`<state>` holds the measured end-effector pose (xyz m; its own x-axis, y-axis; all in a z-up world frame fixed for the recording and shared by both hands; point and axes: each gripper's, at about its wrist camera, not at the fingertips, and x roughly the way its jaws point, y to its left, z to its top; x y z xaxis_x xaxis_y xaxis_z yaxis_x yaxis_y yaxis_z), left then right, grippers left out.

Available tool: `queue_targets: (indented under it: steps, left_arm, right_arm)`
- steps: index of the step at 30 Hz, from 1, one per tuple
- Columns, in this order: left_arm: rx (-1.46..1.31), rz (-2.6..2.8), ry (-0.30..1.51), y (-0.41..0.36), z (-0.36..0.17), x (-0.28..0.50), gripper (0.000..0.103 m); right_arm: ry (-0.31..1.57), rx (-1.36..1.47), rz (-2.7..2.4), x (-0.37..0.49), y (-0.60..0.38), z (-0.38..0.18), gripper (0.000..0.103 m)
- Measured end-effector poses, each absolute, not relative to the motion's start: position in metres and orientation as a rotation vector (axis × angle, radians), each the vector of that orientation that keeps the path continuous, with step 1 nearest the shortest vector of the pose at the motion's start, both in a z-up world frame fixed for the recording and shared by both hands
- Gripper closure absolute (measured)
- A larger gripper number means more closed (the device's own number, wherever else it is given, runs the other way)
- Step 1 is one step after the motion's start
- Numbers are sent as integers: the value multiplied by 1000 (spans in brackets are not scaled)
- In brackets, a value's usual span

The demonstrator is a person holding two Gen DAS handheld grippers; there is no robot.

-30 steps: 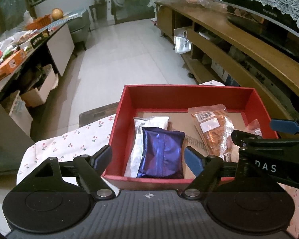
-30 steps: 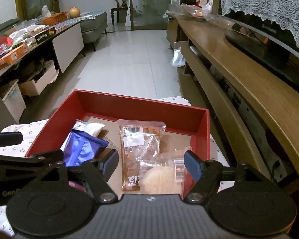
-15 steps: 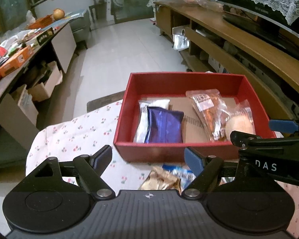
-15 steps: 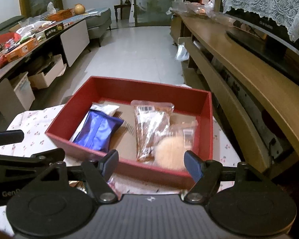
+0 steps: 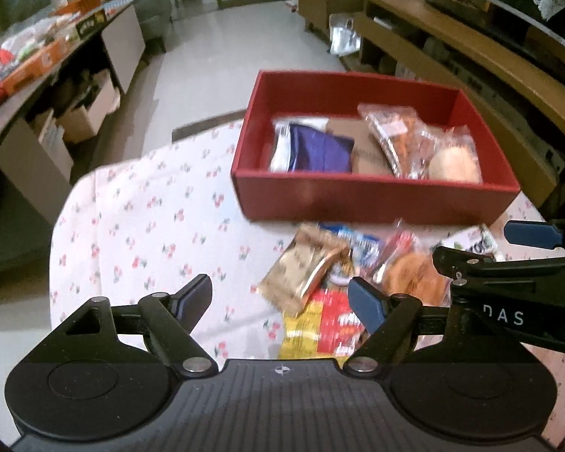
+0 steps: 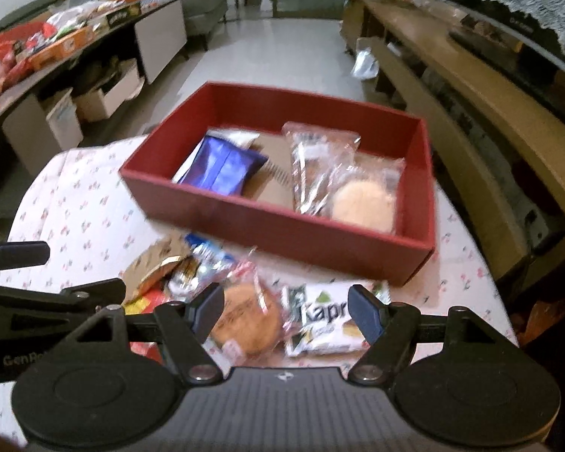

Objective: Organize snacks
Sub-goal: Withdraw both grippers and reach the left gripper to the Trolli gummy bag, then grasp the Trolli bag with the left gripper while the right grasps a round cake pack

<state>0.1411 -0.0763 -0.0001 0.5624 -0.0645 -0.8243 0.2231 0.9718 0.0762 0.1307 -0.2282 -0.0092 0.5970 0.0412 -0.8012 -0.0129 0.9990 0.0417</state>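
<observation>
A red box (image 5: 373, 197) (image 6: 267, 222) sits on a floral tablecloth and holds a blue packet (image 5: 318, 148) (image 6: 222, 165), a clear bag of brown snacks (image 5: 391, 139) (image 6: 312, 158) and a round bun in clear wrap (image 5: 454, 164) (image 6: 361, 203). In front of the box lies a heap of loose snacks: a brown packet (image 5: 305, 267), a yellow-red packet (image 5: 320, 327), a wrapped round cake (image 6: 245, 320) and a white-green packet (image 6: 327, 316). My left gripper (image 5: 280, 301) is open above the heap's left side. My right gripper (image 6: 286, 309) is open above the cake and white-green packet. Neither holds anything.
A long wooden shelf unit (image 6: 489, 113) runs along the right. On the left stands a cluttered counter (image 5: 37, 60) with cardboard boxes (image 5: 83, 113) under it. White tiled floor (image 6: 282, 60) lies beyond the small cloth-covered table (image 5: 132, 218).
Both grippers have drawn back from above the red box, so the box looks farther away and the heap of loose snacks in front of it has come into view. Both stayed open.
</observation>
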Motion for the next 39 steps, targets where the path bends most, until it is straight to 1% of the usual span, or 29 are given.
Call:
queue_targets:
  steps: [7, 18, 19, 20, 22, 24, 26, 35, 39]
  left_arm:
    - [138, -170, 1048, -63, -22, 137, 17]
    - [122, -225, 1130, -85, -50, 151, 17]
    - [139, -229, 1136, -89, -55, 151, 20]
    - [154, -234, 1145, -92, -59, 151, 27]
    - [181, -236, 1153, -97, -66, 149, 29]
    - [218, -241, 1144, -99, -64, 145, 35]
    - [198, -250, 1152, -95, -61, 142, 41]
    - [143, -258, 1135, -77, -43, 133, 43]
    - [109, -268, 1132, -73, -36, 136, 43]
  right_arm:
    - [965, 30, 56, 127, -228, -16, 24]
    - [968, 101, 32, 132, -255, -13, 23]
    - [969, 102, 32, 133, -255, -13, 23]
    - [969, 102, 33, 133, -256, -14, 23]
    - [971, 103, 34, 133, -257, -14, 23]
    - [974, 108, 33, 134, -261, -14, 23]
    - [974, 125, 16, 135, -268, -14, 23]
    - [977, 214, -19, 138, -294, -12, 23]
    - [981, 129, 72, 142, -265, -14, 23]
